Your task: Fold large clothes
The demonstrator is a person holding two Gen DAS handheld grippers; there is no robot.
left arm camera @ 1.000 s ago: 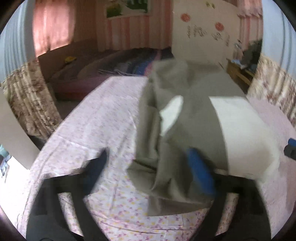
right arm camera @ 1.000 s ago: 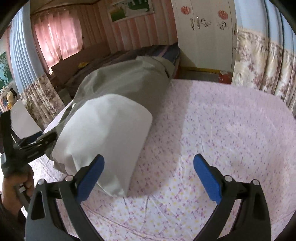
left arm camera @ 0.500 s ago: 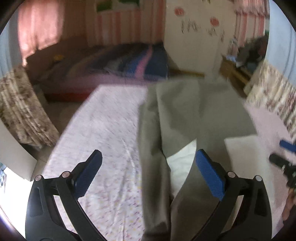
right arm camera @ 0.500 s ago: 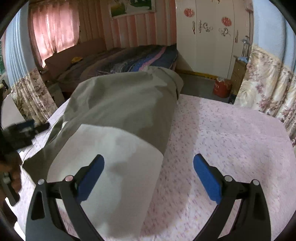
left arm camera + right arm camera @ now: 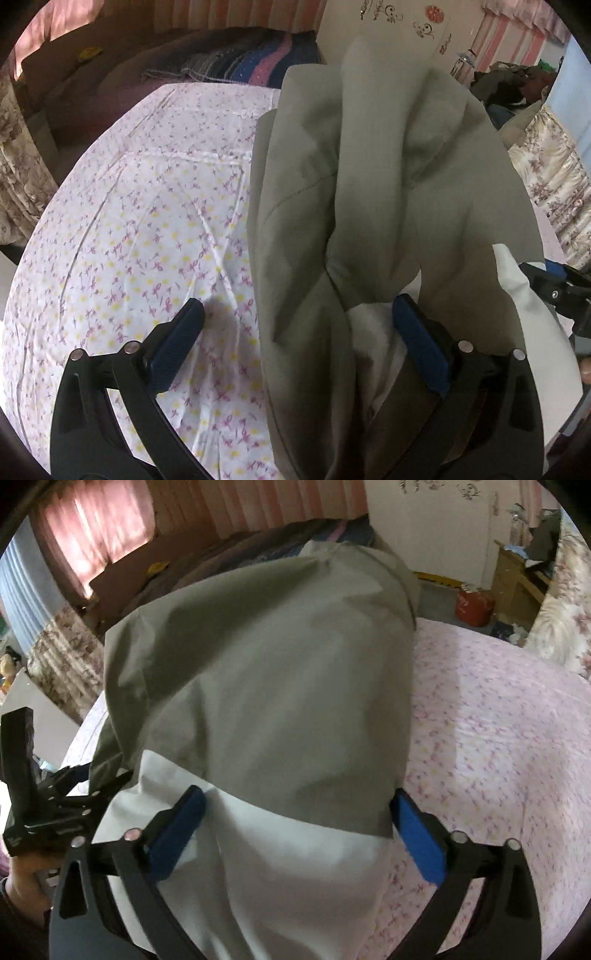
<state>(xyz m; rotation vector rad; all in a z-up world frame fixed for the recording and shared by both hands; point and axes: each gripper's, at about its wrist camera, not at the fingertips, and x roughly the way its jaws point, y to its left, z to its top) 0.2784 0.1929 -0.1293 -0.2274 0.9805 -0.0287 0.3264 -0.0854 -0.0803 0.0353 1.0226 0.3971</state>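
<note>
Pink-striped walls and a pink curtain (image 5: 99,535) closed in the room behind a wide bed spread with a white sheet printed with small purple and yellow flowers (image 5: 140,229). A large grey-olive garment with a white lining (image 5: 266,686) lay along that sheet, filling the centre of the right wrist view and the centre-right of the left wrist view, where it bunched into thick vertical folds. The left gripper (image 5: 295,343) stood wide apart at the bottom of its frame, one blue pad over bare sheet, the other against the cloth and its white lining, with a fold of fabric between them but not pinched. The right gripper (image 5: 295,830) was likewise spread wide, its blue pads flanking the lining end of the garment, which blocked most of the view ahead. A dark bed with a striped blue and pink blanket (image 5: 243,62) sat in the upper centre. A white wardrobe with floral decals (image 5: 399,22) rose at the top right, and a red container (image 5: 474,607) stood on the floor at the upper right.
</note>
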